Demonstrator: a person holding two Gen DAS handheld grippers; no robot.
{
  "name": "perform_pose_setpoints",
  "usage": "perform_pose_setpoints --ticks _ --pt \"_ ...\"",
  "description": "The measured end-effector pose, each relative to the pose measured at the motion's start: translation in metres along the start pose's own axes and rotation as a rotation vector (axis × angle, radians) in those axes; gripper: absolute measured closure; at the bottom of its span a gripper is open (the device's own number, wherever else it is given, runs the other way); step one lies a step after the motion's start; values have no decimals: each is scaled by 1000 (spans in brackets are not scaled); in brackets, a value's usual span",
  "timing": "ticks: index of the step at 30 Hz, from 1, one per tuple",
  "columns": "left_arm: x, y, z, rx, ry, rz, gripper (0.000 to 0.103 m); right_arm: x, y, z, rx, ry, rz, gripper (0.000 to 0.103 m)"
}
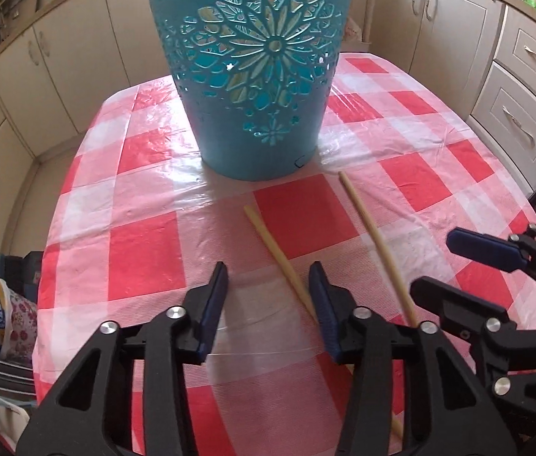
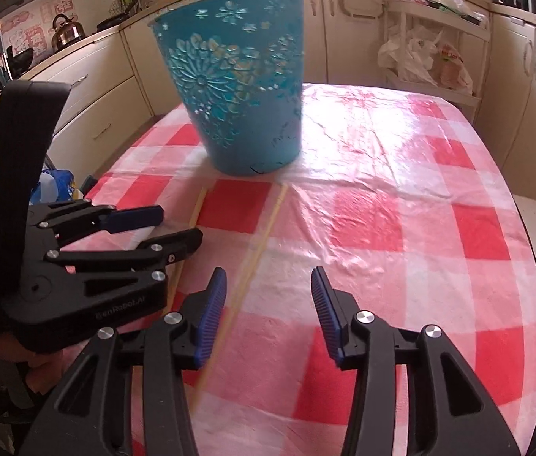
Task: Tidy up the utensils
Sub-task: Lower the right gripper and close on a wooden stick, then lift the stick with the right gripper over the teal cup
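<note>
left gripper (image 1: 268, 304): nearest the left wrist camera, low over the table, jaws spread wide with nothing between the blue pads; also seen at the left edge of the right wrist view (image 2: 171, 228)
right gripper (image 2: 268, 307): low over the table, jaws parted, holding nothing; in the left wrist view it enters from the right (image 1: 454, 266), just beside the left gripper
left chopstick (image 1: 279, 256): pale, flat on the cloth, far tip pointing at the bucket, near end passing under the right finger of the left gripper, no visible contact; the same stick shows in the right wrist view (image 2: 195, 209)
right chopstick (image 1: 374, 243): flat on the cloth, roughly alongside the first, well apart at the far tips, near end hidden behind the left gripper's body; in the right wrist view (image 2: 264, 235) it runs past the right gripper's left finger
bucket (image 1: 256, 76): teal, perforated flower pattern, upright on the far part of the table, just beyond the chopstick tips; pale sticks show above its rim in the right wrist view (image 2: 237, 87)
table (image 1: 146, 250): red and white checked cloth under clear plastic
surroundings: cream cabinets (image 2: 526, 87) around the table, kettle (image 2: 66, 32) on the far left counter
</note>
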State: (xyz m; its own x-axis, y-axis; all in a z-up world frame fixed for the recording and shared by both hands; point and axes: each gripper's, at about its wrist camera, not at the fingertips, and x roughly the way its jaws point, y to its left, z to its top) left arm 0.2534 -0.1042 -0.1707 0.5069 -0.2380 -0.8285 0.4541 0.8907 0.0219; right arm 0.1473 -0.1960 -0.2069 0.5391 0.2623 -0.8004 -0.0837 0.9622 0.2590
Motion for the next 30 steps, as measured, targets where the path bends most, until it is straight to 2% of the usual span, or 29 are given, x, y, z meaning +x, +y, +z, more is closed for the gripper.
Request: perform_pose_setpoints --ticks 1,4,6,7,8,10,13,16,19,20,21,22,24,26,30 --pt "0 1 0 11 -3 -5 77 3 4 4 -12 4 2 57" --pt "-1 4 1 53 -9 -44 90 18 12 15 -31 27 -12 61" --pt "-2 4 0 115 -24 -87 92 28 13 16 -39 64 -9 82" --pt "-3 4 -2 168 -37 -124 94 29 14 15 -56 67 -14 85" --pt "-3 3 -3 219 -43 -169 94 29 17 14 -91 74 -18 93" --pt "-5 5 -4 268 -30 -243 94 24 21 11 -151 100 -9 94" --pt "-7 1 -3 341 -14 -212 94 18 23 8 -203 129 0 93" --pt "-4 1 4 298 26 -160 90 19 14 16 -154 119 -11 88" --pt "-2 -4 7 281 45 -109 88 28 14 20 -146 119 -22 87" --pt "-1 -6 7 282 43 -88 90 27 16 20 -162 117 -27 90" --pt "-1 -8 7 281 39 -75 97 26 19 20 -180 122 -22 97" --pt "-1 -10 6 274 29 -60 98 25 21 20 -184 125 -16 97" --pt "-10 -5 7 231 -15 -57 98 21 14 19 -157 108 -21 98" --pt "-32 6 12 146 -98 -59 99 15 3 16 -85 59 1 98" --pt "-84 25 33 45 -323 -80 99 -11 -13 15 49 -135 33 98"
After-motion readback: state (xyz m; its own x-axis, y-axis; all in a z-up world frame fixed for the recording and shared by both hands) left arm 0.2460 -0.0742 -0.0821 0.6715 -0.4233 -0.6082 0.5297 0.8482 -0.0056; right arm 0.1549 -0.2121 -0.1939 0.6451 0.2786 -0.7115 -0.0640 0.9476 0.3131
